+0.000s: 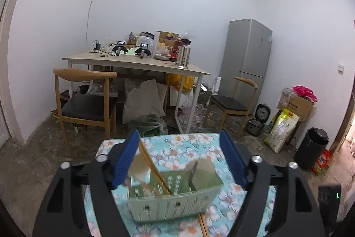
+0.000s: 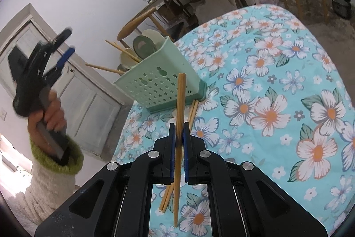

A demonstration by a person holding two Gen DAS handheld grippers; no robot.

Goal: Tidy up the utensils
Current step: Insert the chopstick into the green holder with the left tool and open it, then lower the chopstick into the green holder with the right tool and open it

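Observation:
A pale green perforated utensil basket (image 2: 164,79) stands on the floral cloth; it also shows in the left wrist view (image 1: 173,206). It holds spoons (image 2: 142,46) and several chopsticks (image 2: 121,50). My right gripper (image 2: 179,128) is shut on one wooden chopstick (image 2: 180,101), held upright just in front of the basket. Two more chopsticks (image 2: 192,112) lie on the cloth under it. My left gripper (image 1: 179,143) is open and empty above the basket; it also shows raised at the left in the right wrist view (image 2: 64,48).
The floral tablecloth (image 2: 277,81) covers the work table. Beyond it are a wooden table (image 1: 137,61) with clutter, two chairs (image 1: 86,101), a fridge (image 1: 246,52), a black bin (image 1: 312,148) and boxes on the floor.

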